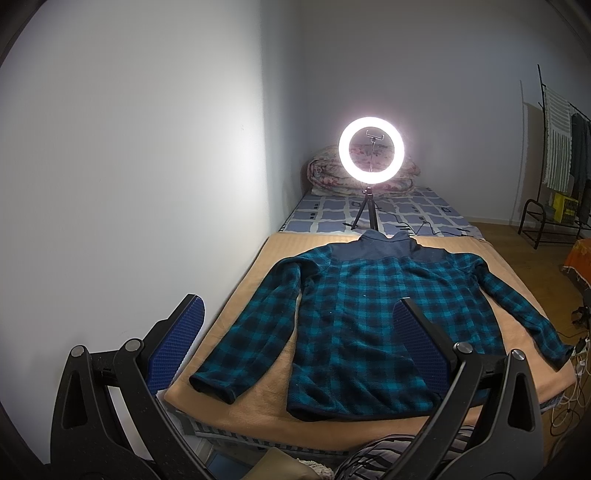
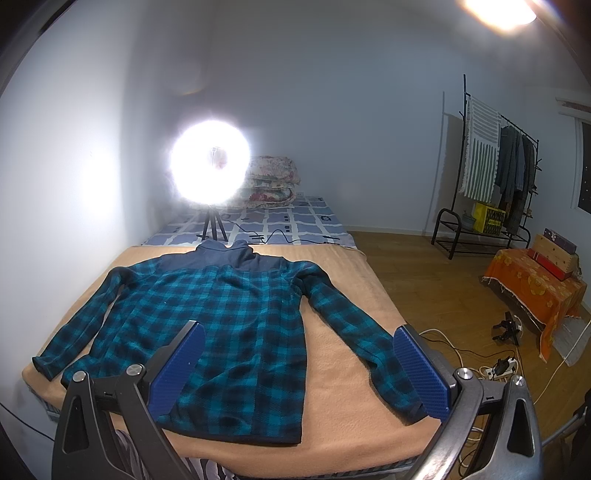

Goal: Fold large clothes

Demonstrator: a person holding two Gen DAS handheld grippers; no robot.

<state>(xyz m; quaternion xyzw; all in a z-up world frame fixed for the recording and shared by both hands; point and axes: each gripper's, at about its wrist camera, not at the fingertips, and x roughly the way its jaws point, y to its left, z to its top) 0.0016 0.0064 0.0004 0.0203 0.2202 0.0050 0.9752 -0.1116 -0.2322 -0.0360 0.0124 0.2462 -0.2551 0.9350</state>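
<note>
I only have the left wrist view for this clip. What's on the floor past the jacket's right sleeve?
Observer: An orange cloth-covered stand with boxes on top.
Operator: Is the right gripper holding anything?
Observer: No, the right gripper is open, above the jacket hem.
Operator: Any overhead light?
Observer: Yes, a ceiling lamp glows at the top right.

One plaid jacket [image 1: 365, 325] is lying near; one ring light [image 1: 371, 150], one folded quilt [image 1: 328, 173] are sitting far; one clothes rack [image 2: 491, 177] is standing right.
</note>
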